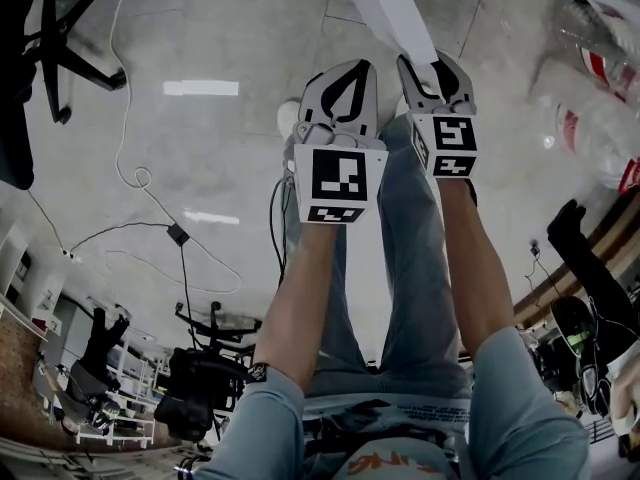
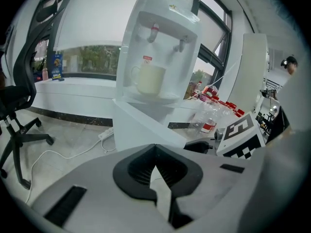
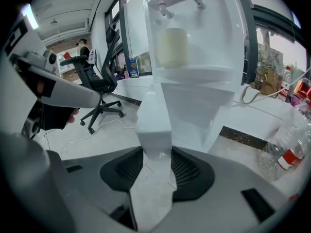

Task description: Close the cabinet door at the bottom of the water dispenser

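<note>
Cabinet door (image 3: pixel 154 123) at the foot of the water dispenser (image 3: pixel 194 42) stands swung out into the room. Its free edge comes straight toward the right hand-held gripper (image 3: pixel 156 154), and the jaws are closed on that thin white edge. The hold is at the edge farthest from the hinge, probably because a small push there swings the whole panel.

In the head view the door (image 1: pixel 395 13) runs off toward 12 o'clock from the right hand-held gripper (image 1: pixel 435 73). The left hand-held gripper (image 1: pixel 340 93) sits just beside it at 9 o'clock. Its own view shows its jaws (image 2: pixel 155 147) together with nothing between them. It seems to be held clear so as not to block the swing.

In the left gripper view the door (image 2: pixel 141 130) slants out at 6 o'clock below the dispenser's tray. A pale cup (image 2: pixel 148 79) stands on that tray under the taps. The closing looks barely begun, with the panel well apart from the cabinet front. The push should follow the hinge's arc. Letting go late could trap the jaws against the cabinet.
</note>
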The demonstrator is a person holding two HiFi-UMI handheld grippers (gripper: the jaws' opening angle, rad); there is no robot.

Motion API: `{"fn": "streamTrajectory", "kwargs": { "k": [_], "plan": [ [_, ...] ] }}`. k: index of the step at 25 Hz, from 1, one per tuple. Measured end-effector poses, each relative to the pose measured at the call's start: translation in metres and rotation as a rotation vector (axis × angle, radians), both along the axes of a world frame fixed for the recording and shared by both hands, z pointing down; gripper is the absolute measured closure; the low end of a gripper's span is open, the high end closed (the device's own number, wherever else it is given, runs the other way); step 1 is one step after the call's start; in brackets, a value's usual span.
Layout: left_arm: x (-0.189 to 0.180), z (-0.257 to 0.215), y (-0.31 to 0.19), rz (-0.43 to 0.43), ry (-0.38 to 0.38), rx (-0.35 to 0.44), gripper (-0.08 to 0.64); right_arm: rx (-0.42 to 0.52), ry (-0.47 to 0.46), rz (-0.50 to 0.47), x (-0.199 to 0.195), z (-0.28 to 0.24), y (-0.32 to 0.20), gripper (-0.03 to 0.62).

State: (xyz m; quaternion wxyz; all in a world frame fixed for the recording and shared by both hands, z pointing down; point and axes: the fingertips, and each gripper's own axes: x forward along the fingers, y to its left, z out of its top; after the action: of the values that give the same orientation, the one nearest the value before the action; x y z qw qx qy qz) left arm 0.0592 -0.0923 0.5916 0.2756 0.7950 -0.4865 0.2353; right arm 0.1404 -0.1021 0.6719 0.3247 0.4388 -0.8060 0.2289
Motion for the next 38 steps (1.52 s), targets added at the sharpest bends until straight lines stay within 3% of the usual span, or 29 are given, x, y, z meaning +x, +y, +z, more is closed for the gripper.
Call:
{"fn": "streamTrajectory", "kwargs": {
  "k": [32, 38],
  "plan": [
    [0.083, 0.017, -0.064, 0.038, -0.022, 0.007, 0.540, 0.082, 0.035, 0.011, 0.102, 0.004, -0.109, 0.382],
    [0.095, 0.018, -0.078, 0.031, -0.010, 0.006, 0.540, 0.098, 0.048, -0.051, 0.110, 0.003, -0.134, 0.382]
  ]
}}
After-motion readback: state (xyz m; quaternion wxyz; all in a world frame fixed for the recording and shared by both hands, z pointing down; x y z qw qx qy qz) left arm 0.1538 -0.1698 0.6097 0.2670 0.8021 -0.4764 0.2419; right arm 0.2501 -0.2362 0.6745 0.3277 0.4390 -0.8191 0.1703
